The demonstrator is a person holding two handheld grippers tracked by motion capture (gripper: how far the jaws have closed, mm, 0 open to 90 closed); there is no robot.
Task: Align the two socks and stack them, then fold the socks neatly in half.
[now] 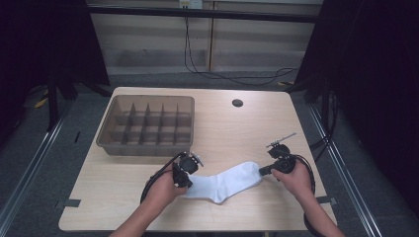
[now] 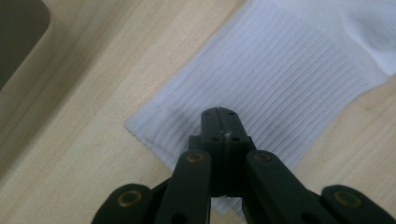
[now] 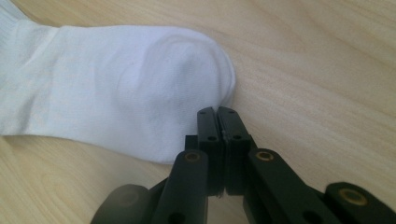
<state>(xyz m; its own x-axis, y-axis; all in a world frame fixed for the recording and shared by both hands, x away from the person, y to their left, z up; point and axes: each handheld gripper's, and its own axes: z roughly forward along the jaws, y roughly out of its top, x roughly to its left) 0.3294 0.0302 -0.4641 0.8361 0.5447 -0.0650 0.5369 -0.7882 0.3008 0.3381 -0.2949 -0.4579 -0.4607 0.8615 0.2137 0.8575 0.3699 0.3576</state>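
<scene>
The wooden table (image 1: 217,123) carries few things: one brown plastic tray (image 1: 146,125) with many small compartments at its far left part, one round hole (image 1: 237,103) near the far right edge, and one white sock (image 1: 225,184) at the near side, between the two hands. The person's two forearms come in from the near edge, both bent a little inward, so that the two tools point toward each other across the sock. The left hand (image 1: 160,190) holds the left gripper (image 1: 184,181) low on the table, at the open end of the sock. The right hand (image 1: 291,178) holds the right gripper (image 1: 262,171) at the other end, by the toe. The sock lies flat and stretched out in a soft curve, with the heel bulging toward the person. In the left gripper view the cuff (image 2: 196,126) has fine ribs along its length and a neat hem, and the two black jaws are closed tight together on top of this cuff, pinching the cloth. In the right gripper view the toe (image 3: 205,65) is smooth and rounded, and the jaws there are also pressed fully together at its edge; if they catch any cloth, I cannot tell, since the tips meet the fabric just at its border.
</scene>
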